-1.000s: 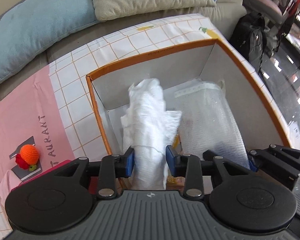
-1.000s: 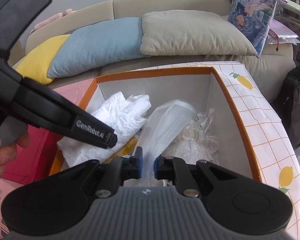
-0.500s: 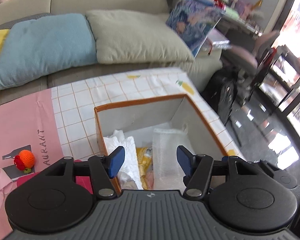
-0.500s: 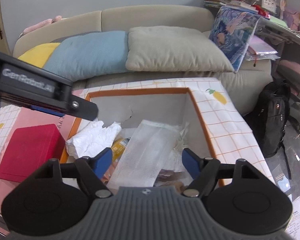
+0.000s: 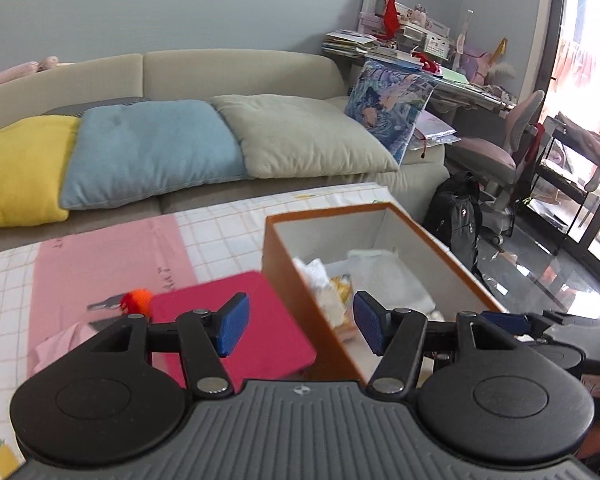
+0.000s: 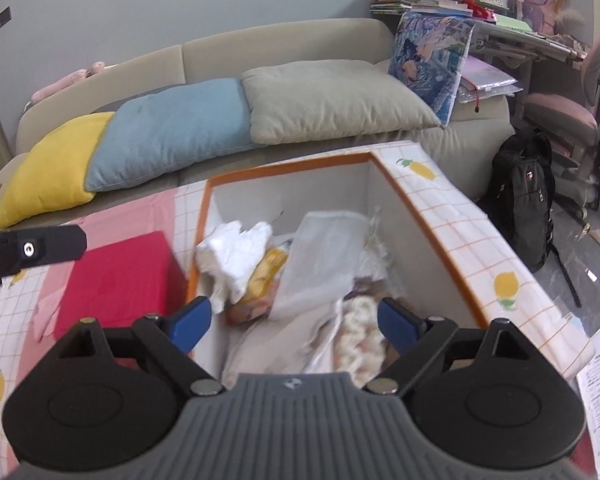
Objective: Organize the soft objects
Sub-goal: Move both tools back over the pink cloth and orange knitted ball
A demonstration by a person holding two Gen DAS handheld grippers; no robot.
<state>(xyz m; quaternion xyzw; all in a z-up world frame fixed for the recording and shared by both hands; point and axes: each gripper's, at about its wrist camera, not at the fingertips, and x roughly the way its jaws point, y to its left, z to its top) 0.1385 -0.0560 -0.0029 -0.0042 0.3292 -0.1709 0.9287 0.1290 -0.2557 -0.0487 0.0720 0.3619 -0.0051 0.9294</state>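
Both tongs gape empty: left gripper point(image 5: 297, 329) and right gripper point(image 6: 294, 325) hover above box point(image 6: 432, 220), soft items dropped inside for tidying.

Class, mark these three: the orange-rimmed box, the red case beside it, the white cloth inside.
orange-rimmed box point(image 6: 428, 216), right wrist view, on its right rim.
red case point(image 6: 116, 276), right wrist view, on its top face.
white cloth point(image 6: 232, 250), right wrist view, on its crumpled middle.

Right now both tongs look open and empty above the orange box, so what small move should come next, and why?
Probably swing the left tongs toward the pink cloth lying loose on the table beside the red case. Both tongs are open and empty; the white cloth and clear bag already lie inside the orange box, and the pink cloth seems the nearest soft item outside it.
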